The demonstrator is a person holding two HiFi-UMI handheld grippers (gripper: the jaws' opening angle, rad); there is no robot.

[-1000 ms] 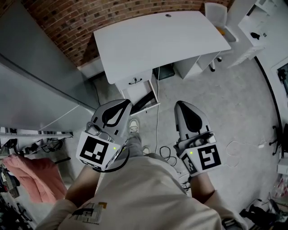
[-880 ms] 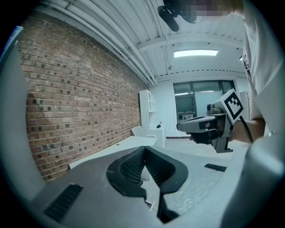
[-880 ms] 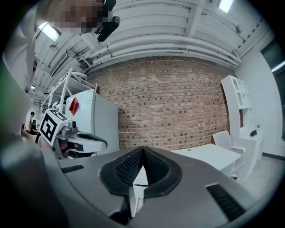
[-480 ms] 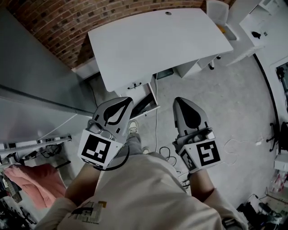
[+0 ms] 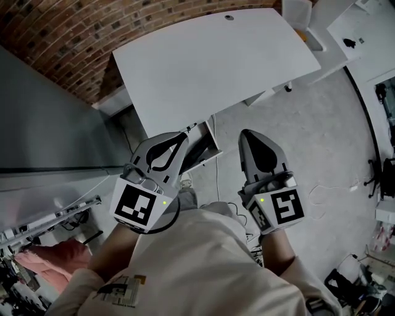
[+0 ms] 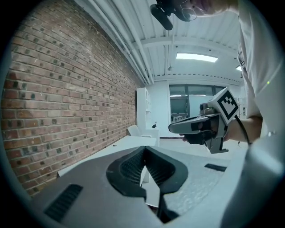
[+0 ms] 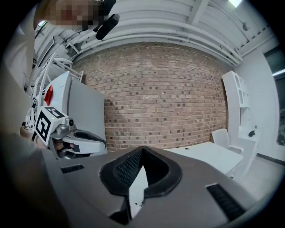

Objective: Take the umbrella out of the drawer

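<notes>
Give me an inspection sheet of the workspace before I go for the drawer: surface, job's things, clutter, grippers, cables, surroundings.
Surface: white desk, nothing seen on its top.
Job's things: drawer unit under the desk's near edge, mostly hidden by the desk and the left gripper; umbrella not seen.
Clutter: pink cloth low at the left.
Grippers: left gripper and right gripper both shut, nothing between the jaws, side by side short of the desk.
Cables: thin cord on the floor below the drawer unit; dark coil nearer the person.
Surroundings: brick wall behind the desk, grey floor, white chair at the far right.
</notes>
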